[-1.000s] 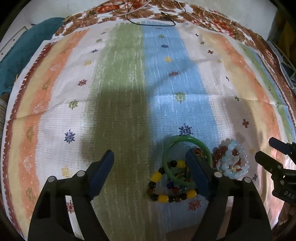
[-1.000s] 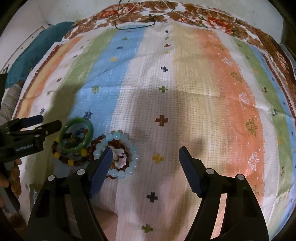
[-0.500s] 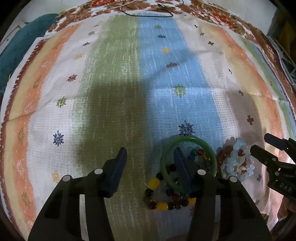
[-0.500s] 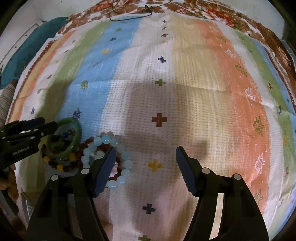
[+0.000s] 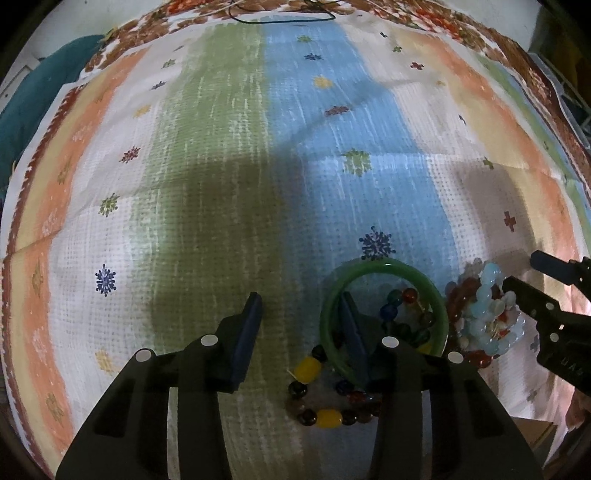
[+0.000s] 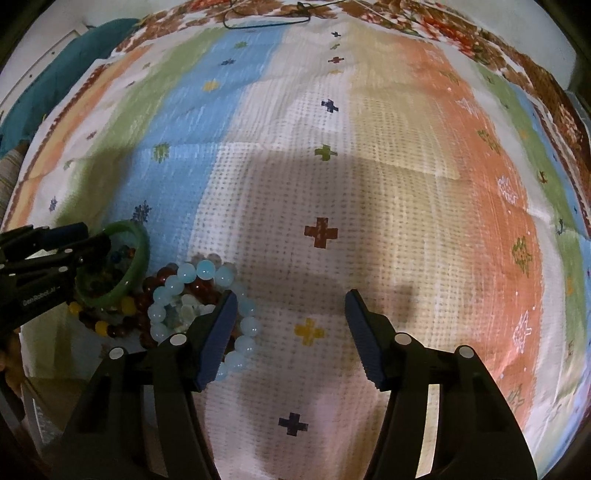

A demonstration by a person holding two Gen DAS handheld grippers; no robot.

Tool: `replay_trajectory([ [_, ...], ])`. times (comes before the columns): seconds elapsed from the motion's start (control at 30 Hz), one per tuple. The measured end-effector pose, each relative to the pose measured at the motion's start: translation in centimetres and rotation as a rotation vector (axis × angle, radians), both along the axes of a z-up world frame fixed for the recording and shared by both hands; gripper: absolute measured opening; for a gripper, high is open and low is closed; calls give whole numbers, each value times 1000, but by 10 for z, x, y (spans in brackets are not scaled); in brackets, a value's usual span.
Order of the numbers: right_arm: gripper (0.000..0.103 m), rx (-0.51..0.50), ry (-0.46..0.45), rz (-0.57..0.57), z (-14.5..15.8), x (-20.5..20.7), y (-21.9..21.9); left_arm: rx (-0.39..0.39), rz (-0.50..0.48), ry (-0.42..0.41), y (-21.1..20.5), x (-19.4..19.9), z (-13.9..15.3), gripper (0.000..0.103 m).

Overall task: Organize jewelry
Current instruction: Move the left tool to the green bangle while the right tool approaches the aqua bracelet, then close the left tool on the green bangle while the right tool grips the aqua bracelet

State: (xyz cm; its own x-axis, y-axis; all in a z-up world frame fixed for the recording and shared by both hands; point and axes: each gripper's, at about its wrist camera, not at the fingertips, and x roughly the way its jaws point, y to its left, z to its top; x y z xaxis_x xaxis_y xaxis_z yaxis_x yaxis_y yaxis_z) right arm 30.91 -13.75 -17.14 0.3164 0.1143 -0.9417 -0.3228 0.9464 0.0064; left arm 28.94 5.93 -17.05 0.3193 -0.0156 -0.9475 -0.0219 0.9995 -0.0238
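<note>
A green bangle (image 5: 384,273) lies on the striped cloth over a bracelet of dark and yellow beads (image 5: 325,417). Beside it is a pile of pale blue and red bead bracelets (image 5: 487,317). My left gripper (image 5: 301,314) is open; its right finger sits inside the bangle's ring, its left finger outside on the cloth. My right gripper (image 6: 290,314) is open, its left finger over the pale blue bracelet (image 6: 192,280). The bangle also shows in the right wrist view (image 6: 136,258), with the left gripper (image 6: 85,240) at it.
The striped cloth (image 5: 258,166) covers the whole surface. A thin dark cord (image 5: 280,18) lies at the far edge. A teal cloth (image 6: 55,77) lies at the far left.
My left gripper has narrowed and shifted right, its right finger now inside the bangle. My right gripper has moved slightly toward the bead pile.
</note>
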Motion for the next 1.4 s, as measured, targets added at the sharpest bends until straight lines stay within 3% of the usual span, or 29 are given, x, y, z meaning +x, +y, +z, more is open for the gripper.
replay_trajectory([
  [0.07,48,8,5,9,0,-1,2,9,-3,-4,0,0,-1,37],
  [0.17,38,19,11,23,0,-3,5,-2,13,-2,4,-1,-1,22],
  [0.37,35,19,21,41,-2,-5,7,-11,23,2,9,-5,-2,10],
  [0.73,32,-16,11,82,-8,-9,13,-10,28,1,12,-3,-2,9],
  [0.8,22,-29,3,75,-8,-9,13,-18,34,2,13,-3,-1,8],
  [0.83,12,-31,1,72,-7,-7,11,-20,39,2,15,-4,-1,8],
  [1.1,12,-24,-11,67,-2,-6,8,-23,42,-21,17,-5,12,8],
  [1.4,12,19,-85,51,35,-15,3,-22,40,-79,13,-22,42,8],
])
